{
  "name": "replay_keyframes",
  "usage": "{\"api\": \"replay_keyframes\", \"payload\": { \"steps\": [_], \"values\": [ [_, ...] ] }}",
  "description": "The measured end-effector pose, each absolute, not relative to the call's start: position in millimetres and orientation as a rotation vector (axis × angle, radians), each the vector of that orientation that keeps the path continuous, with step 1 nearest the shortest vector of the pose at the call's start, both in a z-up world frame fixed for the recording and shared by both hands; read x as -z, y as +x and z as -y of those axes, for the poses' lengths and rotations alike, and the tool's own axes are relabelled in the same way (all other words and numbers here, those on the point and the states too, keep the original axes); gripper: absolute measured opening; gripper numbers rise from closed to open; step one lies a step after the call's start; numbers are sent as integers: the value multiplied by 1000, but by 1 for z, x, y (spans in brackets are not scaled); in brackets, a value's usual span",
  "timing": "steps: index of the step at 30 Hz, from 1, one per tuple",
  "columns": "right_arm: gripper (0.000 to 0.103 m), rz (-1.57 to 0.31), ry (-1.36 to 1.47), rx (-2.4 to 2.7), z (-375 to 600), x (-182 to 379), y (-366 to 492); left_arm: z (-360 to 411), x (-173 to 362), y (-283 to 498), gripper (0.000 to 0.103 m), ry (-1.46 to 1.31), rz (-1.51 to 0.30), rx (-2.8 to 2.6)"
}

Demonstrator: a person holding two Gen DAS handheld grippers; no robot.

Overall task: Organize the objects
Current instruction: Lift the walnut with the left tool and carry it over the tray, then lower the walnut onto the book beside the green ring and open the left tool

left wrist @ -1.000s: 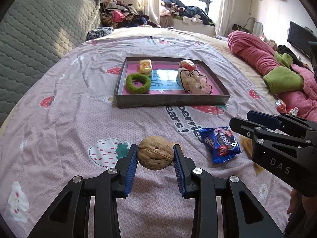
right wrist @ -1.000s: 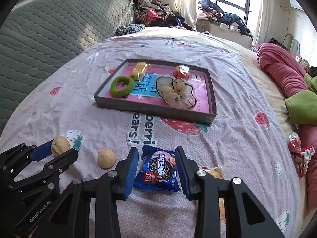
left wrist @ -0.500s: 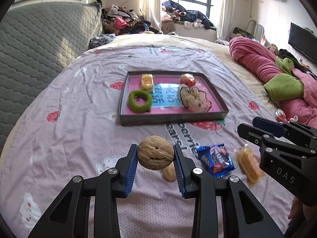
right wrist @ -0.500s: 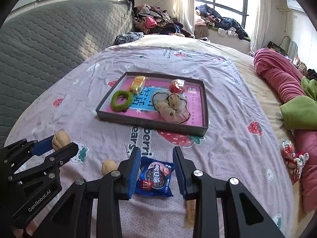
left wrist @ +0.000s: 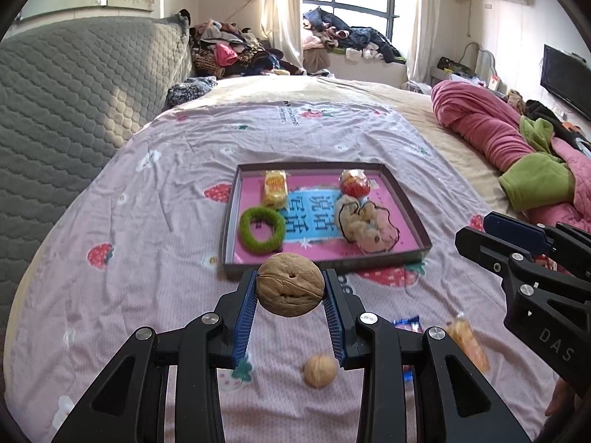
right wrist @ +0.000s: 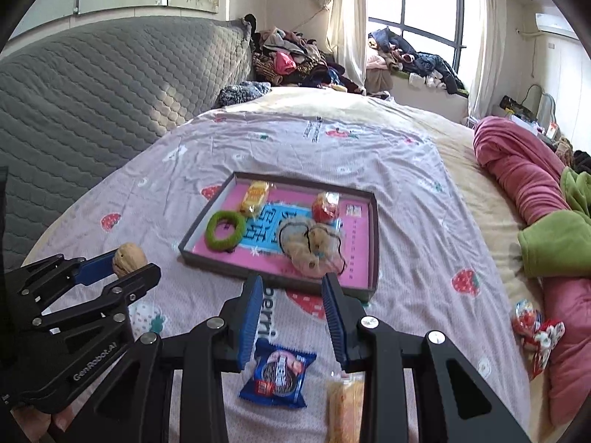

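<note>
Your left gripper (left wrist: 291,291) is clenched on the round, wrinkled brown walnut (left wrist: 290,284), which sits pinched between the blue ribbed pads, lifted clear of the pink strawberry-print bedsheet (left wrist: 147,221). The shallow dark-walled tray with the pink floor (left wrist: 406,203) lies straight ahead of that gripper, just above the walnut in the left wrist frame, its near wall almost touching the nut's top edge in the picture. So the move turns on going forward and over that near wall; the free floor between the fuzzy green ring (left wrist: 261,229) and the beige plush toy with the black cord (left wrist: 364,225) looks like the nearest landing spot.

Your right gripper (right wrist: 291,317) is released and holds nothing. Below it, at the bottom of the right wrist frame, lie the blue cookie packet (right wrist: 279,374) and an orange wrapped snack (right wrist: 345,402). A second, smaller walnut (left wrist: 320,370) rests on the sheet beneath your left gripper.
</note>
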State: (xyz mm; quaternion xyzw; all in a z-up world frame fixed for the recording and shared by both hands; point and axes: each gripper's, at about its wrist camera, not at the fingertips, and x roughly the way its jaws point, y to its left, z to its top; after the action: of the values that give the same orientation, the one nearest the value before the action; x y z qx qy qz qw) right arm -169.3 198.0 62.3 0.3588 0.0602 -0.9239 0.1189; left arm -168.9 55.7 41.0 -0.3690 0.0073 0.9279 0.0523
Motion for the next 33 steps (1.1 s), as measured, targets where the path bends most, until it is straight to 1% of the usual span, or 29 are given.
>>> {"api": "replay_keyframes", "payload": {
  "steps": [10,16,25,33],
  "values": [
    [34,-155,1004,2715,-201,-67,-204,-68,-49,-221,36,-1100,-16,-2831],
    [34,-139,1001,2718,-203,-61,-227,-76,-44,-251,36,-1105,-17,-2825],
    [34,-110,1023,2713,-206,-37,-259,-80,-16,-291,36,-1158,-23,-2808],
    [34,-97,1079,2695,-206,-6,-280,-87,24,-327,36,-1244,-44,-2779]
  ]
}}
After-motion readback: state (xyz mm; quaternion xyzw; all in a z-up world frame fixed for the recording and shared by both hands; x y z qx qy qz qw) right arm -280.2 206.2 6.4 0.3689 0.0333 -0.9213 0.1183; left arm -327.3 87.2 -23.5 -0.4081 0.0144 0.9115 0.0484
